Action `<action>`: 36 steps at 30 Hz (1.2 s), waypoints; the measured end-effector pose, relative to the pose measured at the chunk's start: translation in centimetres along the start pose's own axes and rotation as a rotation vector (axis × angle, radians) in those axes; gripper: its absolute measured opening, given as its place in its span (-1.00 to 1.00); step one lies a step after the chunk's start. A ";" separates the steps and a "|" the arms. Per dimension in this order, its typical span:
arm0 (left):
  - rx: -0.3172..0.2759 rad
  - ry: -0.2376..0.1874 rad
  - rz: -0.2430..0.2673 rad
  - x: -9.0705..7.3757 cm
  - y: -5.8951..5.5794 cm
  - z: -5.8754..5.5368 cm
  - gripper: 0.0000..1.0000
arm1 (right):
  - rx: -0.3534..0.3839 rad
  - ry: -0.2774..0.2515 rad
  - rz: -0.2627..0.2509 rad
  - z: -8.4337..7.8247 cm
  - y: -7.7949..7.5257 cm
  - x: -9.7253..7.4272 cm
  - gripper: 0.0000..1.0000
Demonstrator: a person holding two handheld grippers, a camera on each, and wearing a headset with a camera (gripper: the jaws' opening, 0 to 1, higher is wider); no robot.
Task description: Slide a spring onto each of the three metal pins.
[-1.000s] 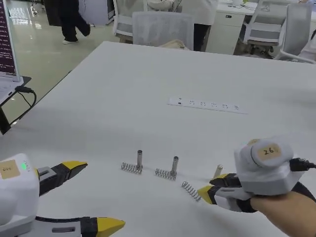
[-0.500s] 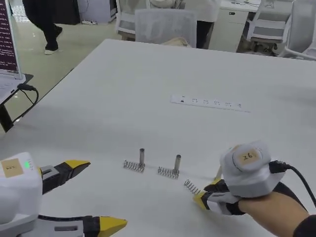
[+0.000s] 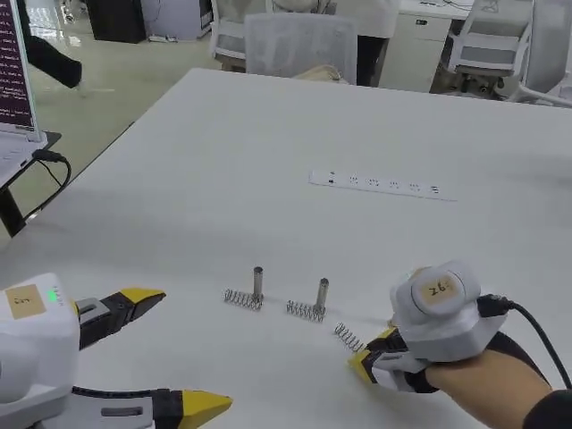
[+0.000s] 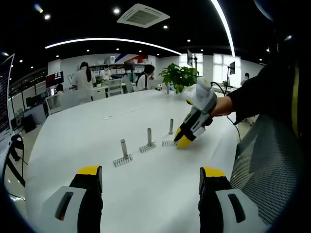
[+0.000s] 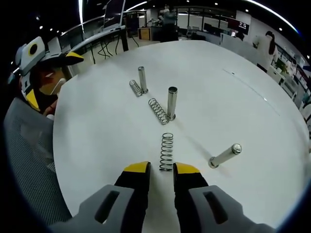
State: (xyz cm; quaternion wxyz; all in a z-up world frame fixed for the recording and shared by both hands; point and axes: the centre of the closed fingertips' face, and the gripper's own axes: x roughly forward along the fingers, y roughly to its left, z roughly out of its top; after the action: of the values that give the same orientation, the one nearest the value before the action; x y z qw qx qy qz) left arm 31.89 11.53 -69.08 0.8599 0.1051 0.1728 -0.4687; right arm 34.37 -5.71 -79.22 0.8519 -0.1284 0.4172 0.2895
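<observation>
Noted on white table (image 3: 223,161): three metal pins standing in a row, one spring lying by each, none threaded on. As placed in head view: left pin (image 3: 258,279) upright, left spring (image 3: 241,299) flat at its foot, against or just beside the base. Middle pin (image 3: 323,290) upright, middle spring (image 3: 305,310) flat with one end at its base. Right pin (image 5: 224,156) standing apart from right spring (image 5: 166,148), which lies loose on the table nearer the middle pin. Right gripper (image 5: 162,168) held low over the table, jaws parted narrowly, near end of right spring sitting in the gap between the yellow tips; contact with the tips cannot be told, spring not lifted. Left gripper (image 4: 150,172) held at the near-left of the table, well apart from the pins, jaws spread wide, gripping nothing. White power strip (image 3: 382,187) lying beyond the pins.
</observation>
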 end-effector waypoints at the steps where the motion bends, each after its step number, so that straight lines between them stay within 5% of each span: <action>1: 0.000 -0.001 -0.001 0.0 0.0 0.0 0.58 | -0.003 0.004 -0.001 -0.1 0.0 0.1 -0.67; 21: 0.018 0.009 -0.024 0.2 -0.6 0.1 0.55 | -0.046 -0.008 -0.008 0.6 0.1 -0.9 -0.83; 36: 0.059 -0.004 -0.073 0.7 -1.3 1.1 0.50 | -0.123 -0.048 0.055 3.5 3.2 -4.1 -0.84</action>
State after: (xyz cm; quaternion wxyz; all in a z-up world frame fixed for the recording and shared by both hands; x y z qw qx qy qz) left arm 31.39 9.96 -68.37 0.8392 0.1230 0.1610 -0.5047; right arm 32.73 -3.12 -73.73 0.8437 -0.1621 0.3816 0.3411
